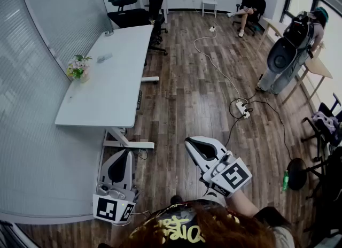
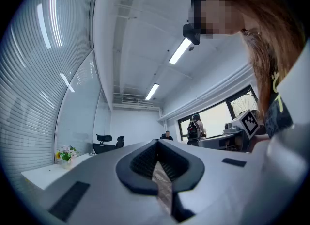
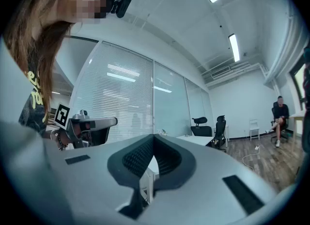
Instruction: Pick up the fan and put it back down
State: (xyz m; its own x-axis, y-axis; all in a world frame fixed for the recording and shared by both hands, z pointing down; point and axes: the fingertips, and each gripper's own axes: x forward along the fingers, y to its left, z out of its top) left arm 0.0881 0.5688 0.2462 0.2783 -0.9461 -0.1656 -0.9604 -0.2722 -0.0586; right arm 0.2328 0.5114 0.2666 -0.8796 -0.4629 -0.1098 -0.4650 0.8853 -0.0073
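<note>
No fan shows in any view that I can make out. My left gripper [image 1: 126, 153] is held low by the person's body, over the wooden floor beside the desk's foot, jaws shut with nothing between them. My right gripper [image 1: 191, 144] hangs over the floor a little to the right, also shut and empty. In the left gripper view the shut left gripper [image 2: 157, 144] points roughly level into the room, and the right gripper [image 2: 242, 127] shows at its side. In the right gripper view the shut right gripper [image 3: 154, 139] points at the desk, with the left gripper [image 3: 87, 124] at the left.
A long white desk [image 1: 115, 76] with a small flower pot [image 1: 78, 68] stands along the glass wall at left. Black office chairs [image 1: 141, 9] stand behind it. A power strip with cable [image 1: 243, 108] lies on the floor. A person with a backpack [image 1: 291, 49] stands at right; another person [image 1: 251, 6] sits at the back.
</note>
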